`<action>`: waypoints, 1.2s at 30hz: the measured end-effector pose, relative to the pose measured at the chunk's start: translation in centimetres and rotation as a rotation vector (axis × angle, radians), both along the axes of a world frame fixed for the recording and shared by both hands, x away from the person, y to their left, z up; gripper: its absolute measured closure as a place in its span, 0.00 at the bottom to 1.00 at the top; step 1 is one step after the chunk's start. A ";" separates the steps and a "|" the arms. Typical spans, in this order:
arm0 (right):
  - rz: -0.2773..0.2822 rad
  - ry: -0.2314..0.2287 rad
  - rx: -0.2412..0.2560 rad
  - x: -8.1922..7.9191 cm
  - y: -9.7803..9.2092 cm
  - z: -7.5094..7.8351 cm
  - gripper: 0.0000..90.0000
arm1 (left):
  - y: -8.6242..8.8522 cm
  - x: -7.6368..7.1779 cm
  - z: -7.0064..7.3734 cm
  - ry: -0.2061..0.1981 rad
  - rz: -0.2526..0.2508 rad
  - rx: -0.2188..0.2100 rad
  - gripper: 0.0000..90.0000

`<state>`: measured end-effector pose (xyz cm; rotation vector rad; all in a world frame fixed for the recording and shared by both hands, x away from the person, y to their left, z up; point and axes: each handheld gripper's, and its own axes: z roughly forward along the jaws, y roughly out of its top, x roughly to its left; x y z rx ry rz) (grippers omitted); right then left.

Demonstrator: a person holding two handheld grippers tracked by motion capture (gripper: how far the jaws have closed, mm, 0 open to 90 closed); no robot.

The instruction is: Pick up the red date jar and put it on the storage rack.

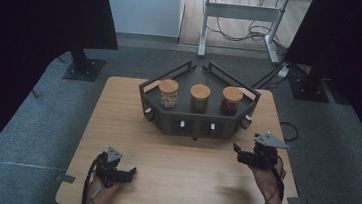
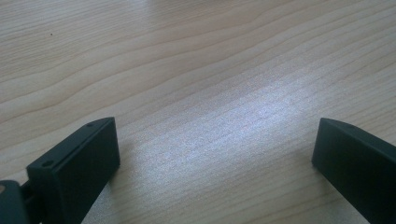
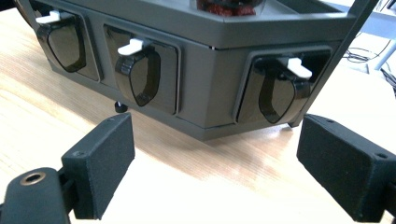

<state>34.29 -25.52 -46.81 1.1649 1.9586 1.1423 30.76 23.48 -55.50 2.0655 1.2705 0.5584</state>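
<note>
A: Closest in, the left gripper (image 1: 129, 172) sits low near the front edge of the wooden table (image 1: 181, 182), jaws spread wide with nothing between them but bare wood grain.

B: And the right gripper (image 1: 237, 152)?

A: Also wide open and empty, held a little above the table further in, pointed at the front of the dark angular rack (image 1: 167, 123). In the right gripper view its jaws frame the rack's lower wall, near it but not touching.

B: What is there to grab on that wall?

A: A row of smoky scoop-shaped dispenser cups, each under a small white lever. The rightmost lever (image 3: 299, 68) lies nearest the jaws, with a middle lever (image 3: 133, 46) further left. I'd judge these as stiff plastic tabs, light to move but small and smooth, so a pad could slip off; pinch across the tab's flat sides rather than its tip.

B: And the rack itself?

A: It looks rigid and fairly heavy, resting on small feet, so it probably won't slide under a gentle press.

B: Beyond that?

A: Three glass jars with wooden lids stand on top: a pale-filled jar (image 1: 168, 94), a middle jar (image 1: 199, 98), and a red-filled jar (image 1: 231, 100). Glass is slick and breakable; grip those around the body below the lid.
</note>
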 end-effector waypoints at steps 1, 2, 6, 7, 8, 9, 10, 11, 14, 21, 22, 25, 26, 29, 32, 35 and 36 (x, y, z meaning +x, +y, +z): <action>0.000 0.001 0.000 0.0 0.0 -0.1 0.12 | 0.0 0.0 0.0 0.000 0.000 0.000 0.01; 0.000 0.001 0.000 0.0 0.0 -0.1 0.12 | 0.0 0.0 0.0 0.000 0.000 0.000 0.01; 0.000 0.008 -0.007 -0.2 -0.1 -0.6 0.12 | 0.0 0.0 0.0 0.000 -0.001 0.001 0.01; 0.001 0.009 -0.009 -0.2 -0.1 -0.7 0.12 | 0.0 0.0 0.0 0.000 -0.001 0.001 0.01; 0.000 0.012 -0.010 -0.3 -0.1 -0.8 0.12 | 0.0 0.0 0.0 0.000 0.000 0.001 0.01; 0.000 0.012 -0.010 -0.3 -0.1 -0.8 0.12 | 0.0 0.0 0.0 0.000 0.000 0.001 0.01; 0.000 0.013 -0.010 -0.3 -0.1 -0.9 0.12 | 0.0 0.0 0.0 0.000 0.000 0.001 0.01; 0.001 0.014 -0.012 -0.3 -0.1 -1.0 0.12 | 0.0 0.0 0.0 0.000 0.000 0.001 0.01; -0.002 0.019 -0.017 -0.4 -0.1 -1.3 0.12 | 0.0 0.0 0.0 0.000 -0.001 0.001 0.01; -0.005 0.034 -0.028 -0.5 0.0 -2.2 0.12 | 0.0 0.0 0.0 -0.001 0.000 0.000 0.01; -0.005 0.036 -0.029 -0.5 0.0 -2.3 0.12 | 0.0 0.0 0.0 -0.001 0.000 0.000 0.01; -0.007 0.040 -0.029 -0.6 -0.1 -2.6 0.12 | 0.0 0.0 0.0 -0.001 0.000 0.000 0.01; -0.008 0.042 -0.028 -0.6 -0.1 -2.7 0.12 | 0.0 0.0 0.0 -0.001 0.000 0.000 0.01; -0.008 0.052 -0.031 -0.6 0.0 -3.2 0.12 | 0.0 0.0 0.0 -0.001 0.000 0.000 0.01; -0.008 0.057 -0.033 -0.6 0.1 -3.6 0.12 | 0.0 -0.1 0.0 -0.001 0.000 0.000 0.01; -0.008 0.063 -0.038 -0.6 0.2 -3.9 0.12 | 0.0 -0.1 0.0 -0.001 0.000 0.000 0.01; -0.009 0.064 -0.040 -0.6 0.2 -4.0 0.12 | 0.0 -0.1 0.0 -0.001 0.000 0.000 0.01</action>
